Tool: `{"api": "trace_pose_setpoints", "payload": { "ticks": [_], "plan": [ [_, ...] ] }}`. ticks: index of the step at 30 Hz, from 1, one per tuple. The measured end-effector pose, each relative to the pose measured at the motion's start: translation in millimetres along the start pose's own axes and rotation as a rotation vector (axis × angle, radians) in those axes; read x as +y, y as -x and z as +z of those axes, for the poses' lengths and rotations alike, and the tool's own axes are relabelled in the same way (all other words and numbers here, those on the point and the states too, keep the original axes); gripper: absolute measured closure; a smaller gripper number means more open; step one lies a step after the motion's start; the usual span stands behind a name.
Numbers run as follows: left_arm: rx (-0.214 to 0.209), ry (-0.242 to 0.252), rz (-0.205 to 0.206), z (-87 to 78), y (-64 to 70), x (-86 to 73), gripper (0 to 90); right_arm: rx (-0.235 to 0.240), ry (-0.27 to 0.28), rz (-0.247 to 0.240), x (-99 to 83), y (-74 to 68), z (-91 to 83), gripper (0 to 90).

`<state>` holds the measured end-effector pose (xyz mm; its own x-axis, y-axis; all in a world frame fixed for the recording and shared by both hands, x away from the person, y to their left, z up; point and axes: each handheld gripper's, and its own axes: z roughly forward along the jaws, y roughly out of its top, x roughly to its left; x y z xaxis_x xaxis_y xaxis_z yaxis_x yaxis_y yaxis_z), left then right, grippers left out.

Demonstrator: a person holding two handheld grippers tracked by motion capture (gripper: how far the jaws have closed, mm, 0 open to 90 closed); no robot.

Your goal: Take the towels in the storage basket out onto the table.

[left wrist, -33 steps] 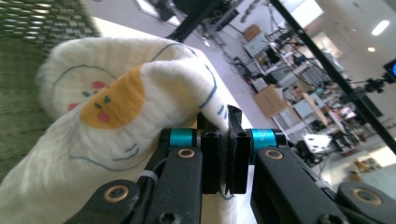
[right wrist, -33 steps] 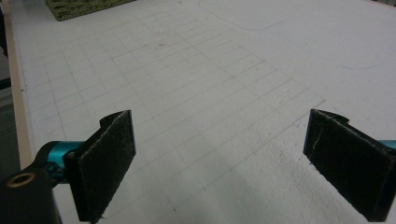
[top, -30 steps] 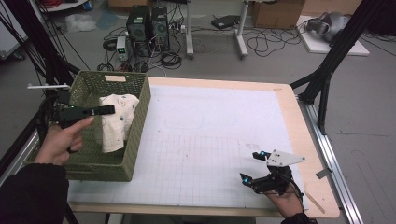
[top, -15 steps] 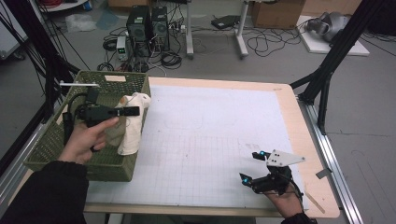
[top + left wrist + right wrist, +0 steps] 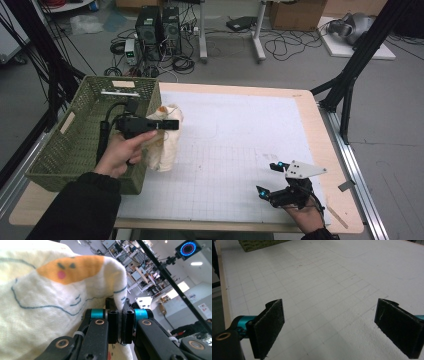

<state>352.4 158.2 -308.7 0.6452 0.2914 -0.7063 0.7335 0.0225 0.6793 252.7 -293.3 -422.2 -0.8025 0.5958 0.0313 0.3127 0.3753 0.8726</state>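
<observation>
Left of centre in the high view: left gripper [image 5: 170, 124] clamping a fold of cream printed cloth [image 5: 164, 145] between closed fingers [image 5: 113, 325], cloth hanging beside the green wicker basket [image 5: 75, 145], just above the worktop [image 5: 240, 130]. Lower right: right gripper [image 5: 268, 178] resting, fingers [image 5: 268, 327] gaping wide, holding nothing.

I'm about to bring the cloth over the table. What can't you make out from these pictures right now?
- Lower end of the cream printed cloth: in the high view the left gripper and hand cover part of it.
- Whole print: cut off by the left gripper view's edges.
- Inside of the green basket: near wall and forearm hide the bottom.
- Right gripper: small in the high view.
</observation>
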Motion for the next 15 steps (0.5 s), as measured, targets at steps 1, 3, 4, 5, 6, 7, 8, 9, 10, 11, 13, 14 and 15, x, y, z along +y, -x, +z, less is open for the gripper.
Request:
{"api": "trace_pose_setpoints", "payload": {
  "ticks": [1,3,4,5,6,7,8,9,10,11,13,14,15],
  "plan": [
    [-0.001,-0.003,-0.001,4.8,0.8,-1.1,86.6,0.001,0.001,0.001,0.1,-0.1,-0.3,8.3],
    [0.008,-0.018,0.005,14.7,2.6,-3.5,86.5,0.000,0.003,-0.001,0.3,0.0,-0.3,8.3],
    [0.007,-0.023,0.004,19.8,3.1,-5.2,86.5,0.001,0.004,0.000,0.4,0.0,-0.2,8.3],
    [0.008,-0.032,0.005,25.1,3.9,-7.1,86.5,0.002,0.003,-0.003,0.5,-0.1,-0.1,8.3],
    [0.012,-0.039,0.013,29.3,4.2,-8.5,86.5,0.002,0.002,-0.004,0.7,-0.2,0.0,8.3],
    [0.015,-0.043,0.016,36.3,5.1,-11.2,86.5,0.001,0.003,-0.004,0.8,-0.3,0.2,8.3],
    [0.012,-0.047,0.018,41.6,5.3,-13.5,86.5,0.003,0.003,-0.006,1.0,-0.3,0.4,8.3],
    [0.015,-0.051,0.020,46.8,5.6,-15.6,86.5,0.003,0.003,-0.007,1.1,-0.3,0.4,8.3],
    [0.022,-0.056,0.024,51.8,5.9,-17.8,86.5,0.003,0.004,-0.006,1.3,-0.6,0.3,8.3],
    [0.023,-0.054,0.023,56.8,5.9,-20.5,86.5,0.003,0.005,-0.003,1.4,-0.8,0.1,8.3],
    [0.030,-0.068,0.030,67.0,5.7,-25.8,86.5,0.003,0.010,-0.008,1.8,-0.4,0.2,8.3],
    [0.035,-0.070,0.032,72.4,5.7,-28.7,86.5,0.003,0.010,-0.007,2.0,-0.6,0.2,8.3],
    [0.029,-0.079,0.030,77.7,4.7,-31.5,86.5,0.004,0.011,-0.006,2.1,-0.7,0.4,8.3]
  ]
}}
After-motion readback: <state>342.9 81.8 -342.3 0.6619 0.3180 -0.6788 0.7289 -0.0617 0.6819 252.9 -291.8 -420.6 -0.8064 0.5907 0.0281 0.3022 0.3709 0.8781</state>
